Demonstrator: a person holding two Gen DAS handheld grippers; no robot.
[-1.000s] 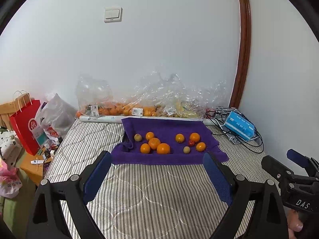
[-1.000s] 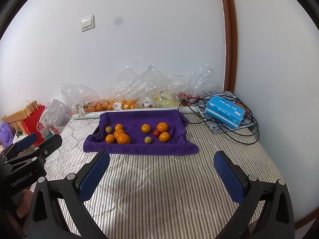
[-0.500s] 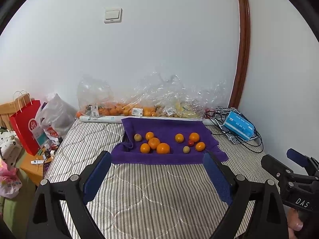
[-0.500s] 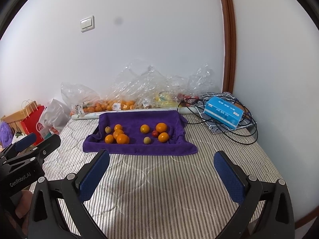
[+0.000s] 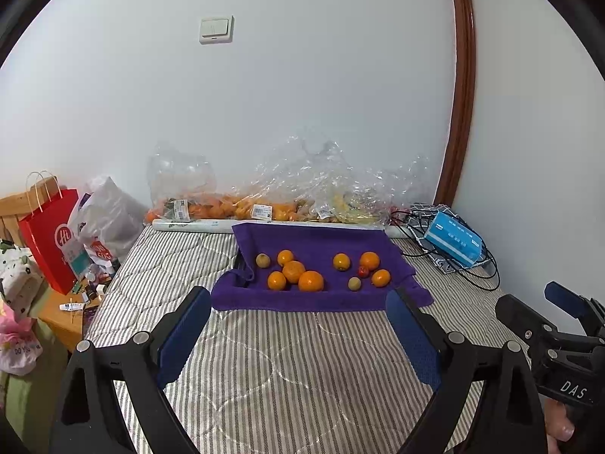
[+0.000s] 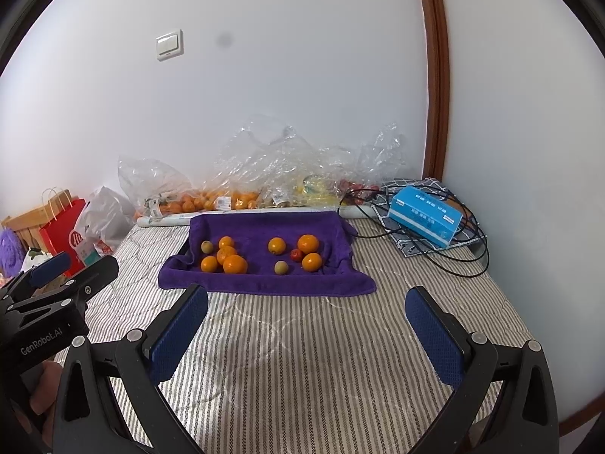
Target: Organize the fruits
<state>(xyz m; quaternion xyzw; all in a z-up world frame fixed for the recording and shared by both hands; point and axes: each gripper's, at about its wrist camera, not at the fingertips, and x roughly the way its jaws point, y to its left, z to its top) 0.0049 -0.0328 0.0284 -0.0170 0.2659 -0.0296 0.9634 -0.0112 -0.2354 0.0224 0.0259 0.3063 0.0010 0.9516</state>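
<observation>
A purple towel point(image 5: 310, 240) point(image 6: 264, 227) lies over a tray on the striped mattress, holding several oranges point(image 5: 311, 280) point(image 6: 235, 264), two small greenish-brown fruits point(image 5: 354, 283) point(image 6: 281, 267) and one small red fruit point(image 5: 363, 271) point(image 6: 297, 254). My left gripper point(image 5: 298, 325) hovers open over the mattress in front of the towel, nothing between its blue pads. My right gripper point(image 6: 308, 325) also stands open and empty, short of the towel. Each gripper shows at the edge of the other's view, held by a hand.
Clear plastic bags point(image 5: 264, 196) with more oranges and other fruit line the wall behind the towel. A blue box point(image 6: 425, 215) sits on cables at the right. A red paper bag point(image 5: 49, 234) and clutter stand left of the mattress point(image 5: 272, 359).
</observation>
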